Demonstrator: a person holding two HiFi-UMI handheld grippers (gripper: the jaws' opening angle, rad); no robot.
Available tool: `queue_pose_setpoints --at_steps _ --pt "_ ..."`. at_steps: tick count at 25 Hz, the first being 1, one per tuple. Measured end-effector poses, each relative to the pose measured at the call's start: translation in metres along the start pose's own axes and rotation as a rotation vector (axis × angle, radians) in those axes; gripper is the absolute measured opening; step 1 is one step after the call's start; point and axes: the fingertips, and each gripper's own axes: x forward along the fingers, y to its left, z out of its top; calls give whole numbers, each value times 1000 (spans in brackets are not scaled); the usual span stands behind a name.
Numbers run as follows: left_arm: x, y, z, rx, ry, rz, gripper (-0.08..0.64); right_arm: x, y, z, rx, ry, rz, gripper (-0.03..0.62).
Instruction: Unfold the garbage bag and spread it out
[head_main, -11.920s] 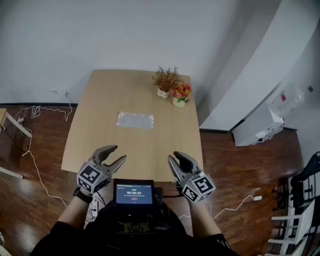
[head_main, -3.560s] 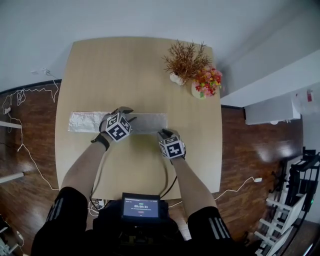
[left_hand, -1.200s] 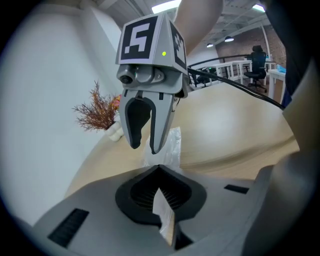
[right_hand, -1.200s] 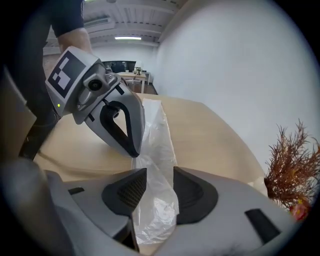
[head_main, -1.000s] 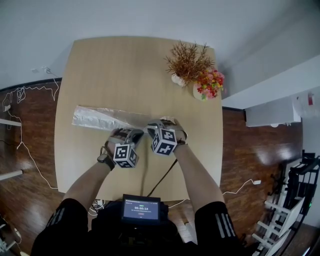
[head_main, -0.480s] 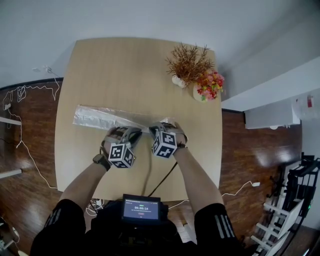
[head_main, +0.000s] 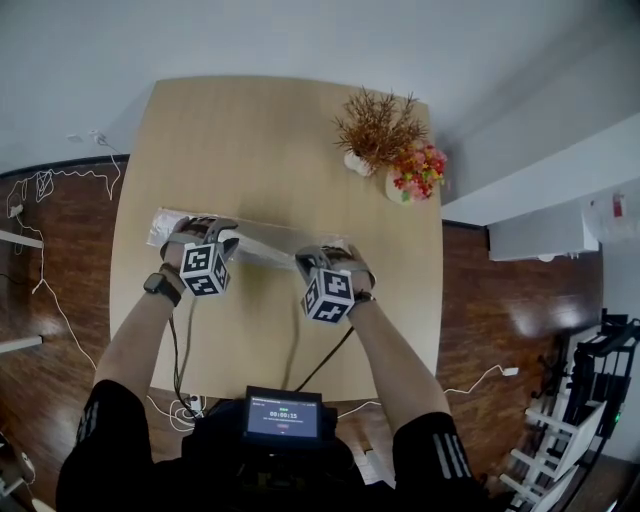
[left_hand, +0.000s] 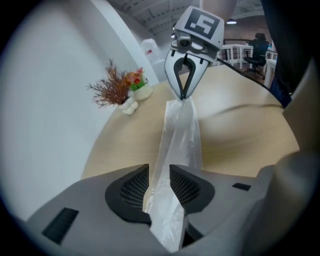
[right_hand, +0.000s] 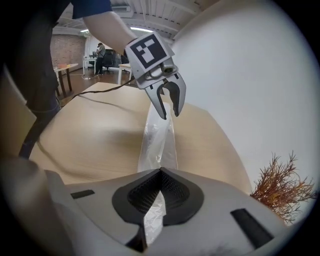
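In the head view the garbage bag (head_main: 262, 246) shows only as a narrow crumpled strip across the desk (head_main: 260, 130), both ends hidden under the grippers. The left gripper (head_main: 200, 232) has slid from beside the right one out to the strip's left end. Its jaws have just been opening, and the bag runs loose between them. The right gripper (head_main: 325, 257), angled downward, is clamped on the right end.

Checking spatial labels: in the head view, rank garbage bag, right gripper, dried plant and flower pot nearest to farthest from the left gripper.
1. Garbage bag, between the left gripper jaws, which have just been opening.
2. Right gripper, to its right.
3. Dried plant, far side, right.
4. Flower pot, rightmost.
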Motion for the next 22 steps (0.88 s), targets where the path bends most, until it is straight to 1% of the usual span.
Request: queue_pose_setpoints --at_steps 2,4,6,9,12,14,16,17,22 --pt "4 -5 -14 43 37 -75 132 -3 0 3 -11 -3 -6 18" --pt "8 -11 -23 81 68 -132 132 -6 1 5 -17 -6 -9 18" --pt "11 -15 -30 100 90 -167 132 -7 2 6 -19 -11 -13 18" --pt "15 -17 -37 99 113 -189 132 -9 4 8 -23 -14 -17 18" --pt "18 -19 -47 109 137 -187 130 -11 7 10 -22 -17 -22 18" --pt "16 -20 -46 117 131 -168 85 -13 11 12 -25 -20 -24 18" --pt "14 -19 -45 119 122 -136 19 -14 15 14 -28 -25 -26 18" --pt "12 -19 -45 119 119 -123 2 -15 16 14 -27 -27 -27 18" --pt "-3 -28 -42 153 101 -65 0 -24 20 18 -11 -41 -44 18"
